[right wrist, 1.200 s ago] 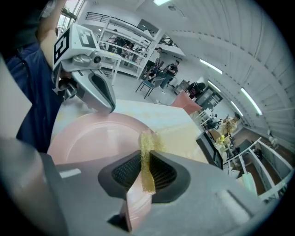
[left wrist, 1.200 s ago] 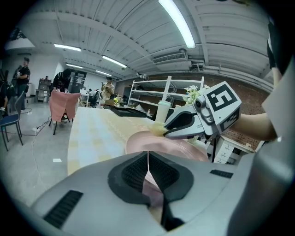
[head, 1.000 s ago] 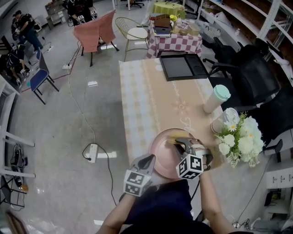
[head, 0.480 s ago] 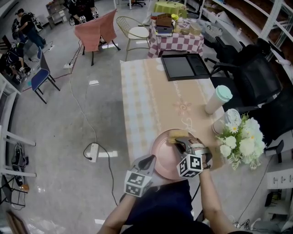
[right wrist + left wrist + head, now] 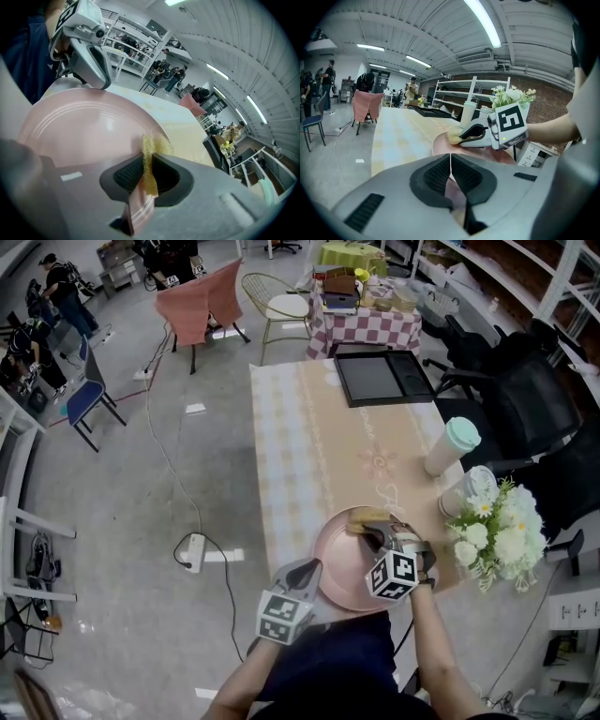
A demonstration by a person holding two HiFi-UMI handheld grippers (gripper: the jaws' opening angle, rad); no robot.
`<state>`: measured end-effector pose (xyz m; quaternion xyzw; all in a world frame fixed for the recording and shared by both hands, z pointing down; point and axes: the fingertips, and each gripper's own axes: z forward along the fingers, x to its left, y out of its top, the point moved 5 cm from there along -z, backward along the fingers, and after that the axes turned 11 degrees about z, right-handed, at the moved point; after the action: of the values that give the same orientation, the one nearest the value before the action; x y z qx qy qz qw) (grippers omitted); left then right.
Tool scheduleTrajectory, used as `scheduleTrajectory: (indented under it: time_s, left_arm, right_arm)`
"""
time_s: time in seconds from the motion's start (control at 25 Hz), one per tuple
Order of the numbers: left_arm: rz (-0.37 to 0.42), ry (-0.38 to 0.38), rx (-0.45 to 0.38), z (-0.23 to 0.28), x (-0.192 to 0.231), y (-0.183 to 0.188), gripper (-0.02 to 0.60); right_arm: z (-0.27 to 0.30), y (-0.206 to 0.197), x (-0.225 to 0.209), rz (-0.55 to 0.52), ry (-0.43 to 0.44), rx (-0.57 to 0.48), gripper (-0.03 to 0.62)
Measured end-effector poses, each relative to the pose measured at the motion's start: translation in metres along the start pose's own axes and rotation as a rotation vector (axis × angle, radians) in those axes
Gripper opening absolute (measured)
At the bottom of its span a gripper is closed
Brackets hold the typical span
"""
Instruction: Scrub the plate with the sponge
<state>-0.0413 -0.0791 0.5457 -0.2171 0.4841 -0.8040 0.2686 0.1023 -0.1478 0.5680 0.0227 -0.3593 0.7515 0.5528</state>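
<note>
1. We see the left gripper (image 5: 306, 572) at the near-left rim of the pink plate (image 5: 336, 563); its jaws are clamped on that rim, with the pink edge pinched between the pads.
2. The plate sits at the near end of the table (image 5: 300, 446), between the two grippers.
3. The right gripper (image 5: 375, 532) reaches over the plate; its jaws are clenched on the yellow sponge (image 5: 362, 517), which touches the plate's far rim.
4. Further right, we see white flowers (image 5: 497, 535); beyond them stands a lidded cup (image 5: 450, 444).
</note>
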Motion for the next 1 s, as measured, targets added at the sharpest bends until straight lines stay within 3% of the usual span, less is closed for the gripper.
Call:
scheduleTrajectory:
  time_s: [0.32, 1.0]
  left_arm:
    - [-0.001, -0.01, 0.003, 0.001, -0.001, -0.001, 0.012]
    - [-0.001, -0.027, 0.012, 0.001, -0.003, -0.003, 0.012]
  right_arm:
    - [0.003, 0.0, -0.01, 0.181, 0.076, -0.001, 0.055]
    - [0.0, 0.001, -0.014, 0.325, 0.19, 0.03, 0.055]
